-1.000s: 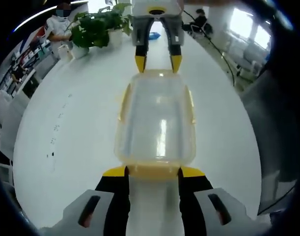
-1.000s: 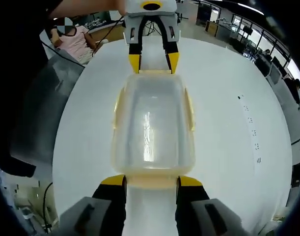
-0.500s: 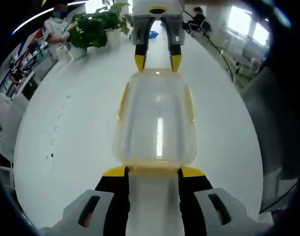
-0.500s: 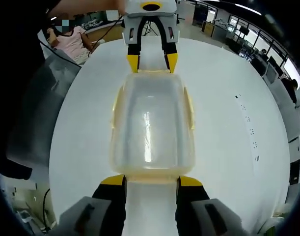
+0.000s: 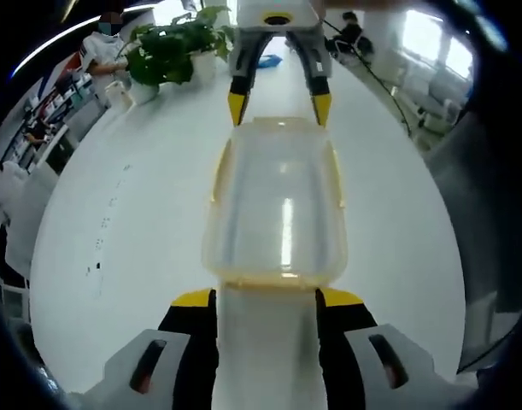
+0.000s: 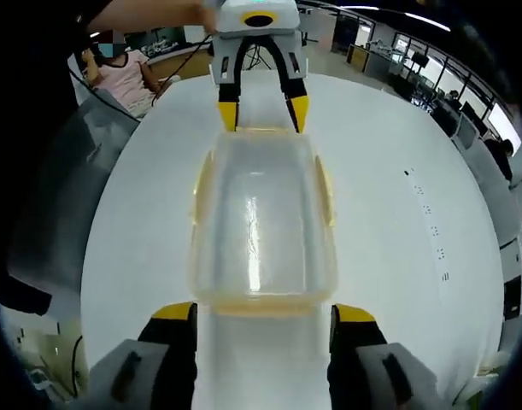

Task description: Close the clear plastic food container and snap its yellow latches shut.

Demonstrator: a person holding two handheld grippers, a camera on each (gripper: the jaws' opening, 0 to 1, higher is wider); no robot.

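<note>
While the clear plastic food container (image 5: 276,205) lies lengthwise on the white table (image 5: 124,222), lid on, one claw stands at each of its short ends. In the left gripper view, the left claw (image 5: 266,299) has its yellow-tipped jaws spread wide, one to either side of the near end's yellow latch (image 5: 273,280), and nothing is caught between them. At the far end the right claw (image 5: 278,106) faces back, its jaws likewise apart and just off the container's corners.

In the right gripper view the same layout shows from the other end: the right claw (image 6: 264,313) is open at the near latch (image 6: 265,305), the left claw (image 6: 260,114) open at the far end, with the container (image 6: 261,218) between. Yellow latches run along both long sides (image 6: 196,188); whether they are snapped down I cannot tell.

A potted plant (image 5: 171,51) sits at the table's far edge, and a person in pink (image 6: 128,73) sits beyond the table (image 6: 397,222).
</note>
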